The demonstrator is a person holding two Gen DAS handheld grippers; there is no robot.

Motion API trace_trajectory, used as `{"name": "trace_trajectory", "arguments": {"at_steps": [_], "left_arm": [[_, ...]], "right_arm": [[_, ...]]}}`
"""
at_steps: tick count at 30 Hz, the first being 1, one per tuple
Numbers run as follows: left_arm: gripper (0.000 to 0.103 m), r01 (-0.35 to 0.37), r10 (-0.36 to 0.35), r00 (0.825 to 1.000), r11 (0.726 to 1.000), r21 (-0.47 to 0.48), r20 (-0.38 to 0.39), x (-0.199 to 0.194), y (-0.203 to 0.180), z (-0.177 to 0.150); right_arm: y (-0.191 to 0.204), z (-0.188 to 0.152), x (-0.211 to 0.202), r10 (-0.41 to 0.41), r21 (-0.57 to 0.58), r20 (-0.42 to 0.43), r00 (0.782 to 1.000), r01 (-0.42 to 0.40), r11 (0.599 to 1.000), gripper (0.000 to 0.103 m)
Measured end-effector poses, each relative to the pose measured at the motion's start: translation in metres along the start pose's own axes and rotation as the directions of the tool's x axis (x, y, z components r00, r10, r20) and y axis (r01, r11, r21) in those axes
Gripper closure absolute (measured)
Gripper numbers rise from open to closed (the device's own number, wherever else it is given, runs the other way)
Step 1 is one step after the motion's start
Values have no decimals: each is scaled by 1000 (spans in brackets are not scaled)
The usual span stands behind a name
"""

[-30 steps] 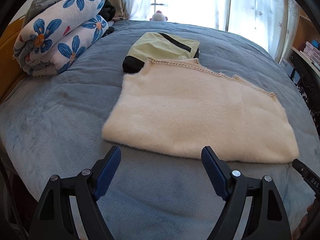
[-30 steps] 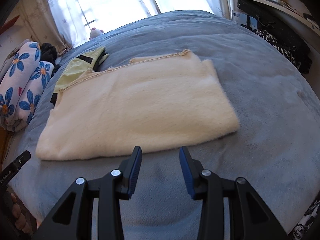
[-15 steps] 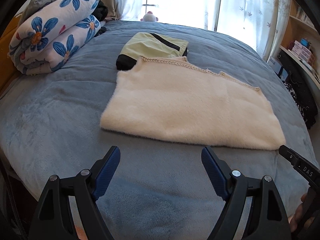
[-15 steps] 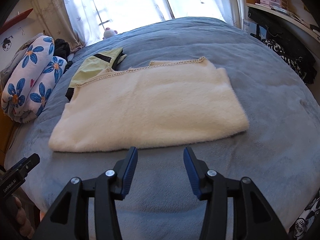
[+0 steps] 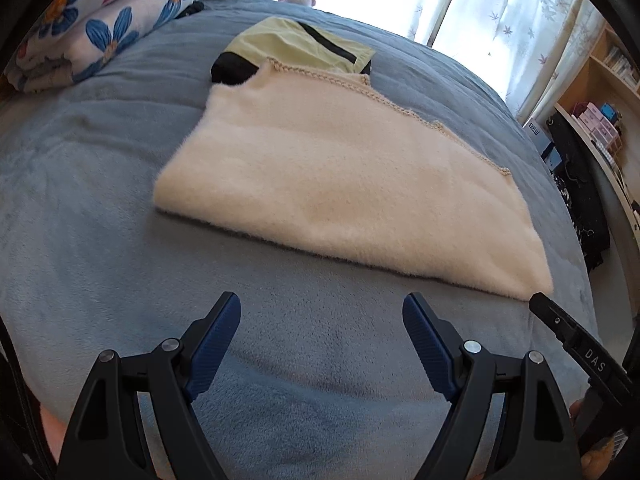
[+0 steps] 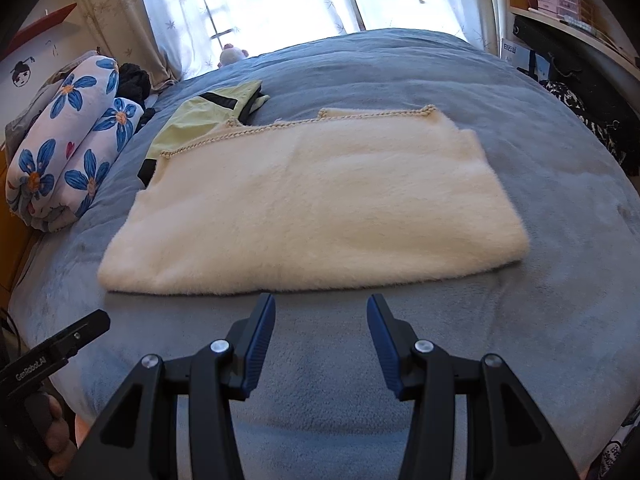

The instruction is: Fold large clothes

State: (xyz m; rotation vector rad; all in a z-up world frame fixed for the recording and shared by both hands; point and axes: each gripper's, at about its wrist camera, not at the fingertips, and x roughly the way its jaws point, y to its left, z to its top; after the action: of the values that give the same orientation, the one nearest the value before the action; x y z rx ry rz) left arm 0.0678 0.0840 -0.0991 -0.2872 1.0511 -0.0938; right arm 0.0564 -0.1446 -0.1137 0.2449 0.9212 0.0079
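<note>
sweater (image 5: 340,184) partly covers green garment (image 5: 296,46).

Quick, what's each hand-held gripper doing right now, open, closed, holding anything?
Left hand-held gripper: open wide, empty.
Right hand-held gripper: open, jaws just widened, nothing between them.

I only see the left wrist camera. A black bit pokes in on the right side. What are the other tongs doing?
Observer: The right tongs are open. Their jaws have just been opening, with nothing between them. They are aimed at the blue blanket, just short of the cream sweater.
Operator: Is anything on the wall by the flowery quilt?
Observer: Yes, a little cartoon face drawing is on the wall behind the flowery quilt.
Operator: Who holds my tongs?
Observer: A hand grips the handle of the left tongs, low at the left edge of the right wrist view.
</note>
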Motion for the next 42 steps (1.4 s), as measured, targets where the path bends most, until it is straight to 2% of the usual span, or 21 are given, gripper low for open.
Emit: {"name": "trace_trajectory", "arguments": {"at_steps": [5,9,19,22,24,26,28,34,37,42], "left_arm": [[21,52,-55,998,995,-81,-43,37,16,7],[21,101,-109,993,982,-159,-46,70,34,16],[21,109,-89,992,960,-259,86,121,65,62],[21,84,-49,990,957,-278,129,131,71,83],[33,80,-28,985,951,-298,173,134,74,93],[68,58,13,975,949,-309,223,132,77,97],[80,64,23,962,950,-305,271,126,76,94],[85,50,48,927,967,-251,371,99,63,91],[85,20,63,895,983,-182,441,73,38,85],[85,-21,28,850,1000,-19,525,29,-19,86]], "right_arm": [[3,4,16,1,-9,-10,1000,-1,1000,55],[3,11,31,3,-6,-15,1000,-3,1000,55],[14,36,75,14,-17,-31,999,-15,1000,55],[20,43,86,12,-30,-28,1000,-13,999,55],[23,48,93,3,-40,-22,1000,-4,999,55],[27,53,98,-23,-55,-6,1000,22,998,55],[32,58,101,-45,-84,21,999,46,995,55],[53,74,118,-64,-197,73,995,77,977,57],[61,74,139,-52,-243,25,998,57,968,59],[49,76,144,5,-203,-17,1000,-8,979,58]]}}
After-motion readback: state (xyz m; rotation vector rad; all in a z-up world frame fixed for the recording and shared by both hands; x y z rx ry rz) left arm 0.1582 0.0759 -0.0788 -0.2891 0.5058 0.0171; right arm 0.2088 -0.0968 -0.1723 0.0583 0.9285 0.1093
